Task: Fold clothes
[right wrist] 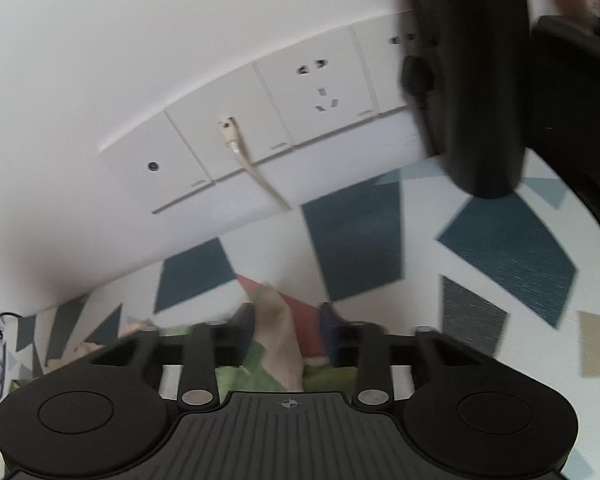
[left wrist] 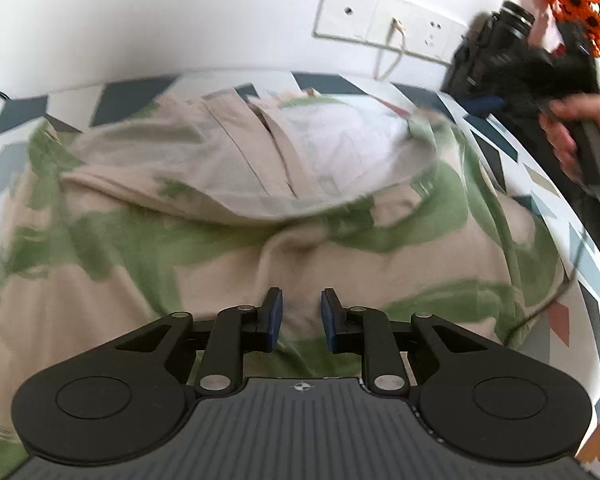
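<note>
One beige garment with green leaf print [left wrist: 228,216] lies spread over the one table covered in a white cloth with blue, grey and red geometric patches [right wrist: 480,248]. Two grippers are present. The left gripper [left wrist: 300,318] hovers over the garment's near part, jaws narrowly parted, nothing pinched between them. The right gripper [right wrist: 288,336] has its jaws partly spread, with a raised corner of the garment between them; blur prevents telling whether the pads press it. Beyond the right gripper: one white four-panel wall socket strip [right wrist: 260,120] with one white cable [right wrist: 256,168] plugged in. One black cylindrical object [right wrist: 480,80] stands to the upper right, one bunch of orange artificial flowers [left wrist: 580,4] beyond it.
</note>
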### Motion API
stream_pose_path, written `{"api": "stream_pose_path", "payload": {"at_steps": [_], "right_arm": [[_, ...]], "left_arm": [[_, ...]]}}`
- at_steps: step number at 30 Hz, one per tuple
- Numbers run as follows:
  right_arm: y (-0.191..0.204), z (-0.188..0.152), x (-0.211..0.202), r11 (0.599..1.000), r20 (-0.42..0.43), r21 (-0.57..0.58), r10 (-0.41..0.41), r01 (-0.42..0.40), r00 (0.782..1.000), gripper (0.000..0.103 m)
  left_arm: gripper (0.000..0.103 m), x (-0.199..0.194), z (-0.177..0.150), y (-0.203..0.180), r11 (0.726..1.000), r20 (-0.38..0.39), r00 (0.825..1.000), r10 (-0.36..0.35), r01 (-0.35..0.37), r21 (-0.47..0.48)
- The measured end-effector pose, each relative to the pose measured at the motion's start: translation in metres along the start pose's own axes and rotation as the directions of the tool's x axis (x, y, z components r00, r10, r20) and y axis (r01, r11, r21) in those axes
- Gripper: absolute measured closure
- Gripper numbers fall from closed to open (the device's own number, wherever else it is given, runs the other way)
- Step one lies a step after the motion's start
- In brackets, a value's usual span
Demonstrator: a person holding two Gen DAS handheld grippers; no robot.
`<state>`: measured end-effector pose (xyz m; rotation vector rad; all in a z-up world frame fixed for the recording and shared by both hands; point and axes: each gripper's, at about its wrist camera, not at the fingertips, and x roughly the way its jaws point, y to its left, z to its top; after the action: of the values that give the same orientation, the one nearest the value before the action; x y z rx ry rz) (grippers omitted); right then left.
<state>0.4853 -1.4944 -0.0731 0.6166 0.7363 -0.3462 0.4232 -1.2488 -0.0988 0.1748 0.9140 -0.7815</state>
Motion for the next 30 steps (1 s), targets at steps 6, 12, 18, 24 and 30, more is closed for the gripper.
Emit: {"api": "stream_pose_path", "payload": {"at_steps": [6,12,18,24,30], "right_arm": [[-0.010,-0.067,-0.064,0.999,0.005,0.005,0.036,-0.036,0.999,0.068],[0.005,-0.163,-0.126,0.996,0.093,0.022,-0.084,0.082,0.992,0.064],[-0.018,-0.197,-0.125,0.958,0.065,0.250,-0.162,0.141,0.985,0.051],[-0.007,-0.210,-0.114,0.962,0.097,0.216,-0.192,0.168,0.977,0.059],[0.011,-0.216,-0.105,0.960,0.108,0.179,-0.237,0.216,0.965,0.060]], "left_arm": [[0.054,-0.049,-0.003,0.038,0.993,0.062,0.997,0.054,-0.048,-0.104],[0.040,-0.090,-0.041,0.068,0.984,0.064,0.992,0.113,-0.103,-0.144],[0.037,-0.107,-0.081,0.100,0.965,0.018,0.993,0.116,-0.109,-0.239],[0.037,-0.101,-0.095,0.117,0.929,0.023,0.989,0.145,-0.128,-0.349],[0.037,-0.100,-0.101,0.126,0.901,0.036,0.987,0.158,-0.129,-0.415]]}}
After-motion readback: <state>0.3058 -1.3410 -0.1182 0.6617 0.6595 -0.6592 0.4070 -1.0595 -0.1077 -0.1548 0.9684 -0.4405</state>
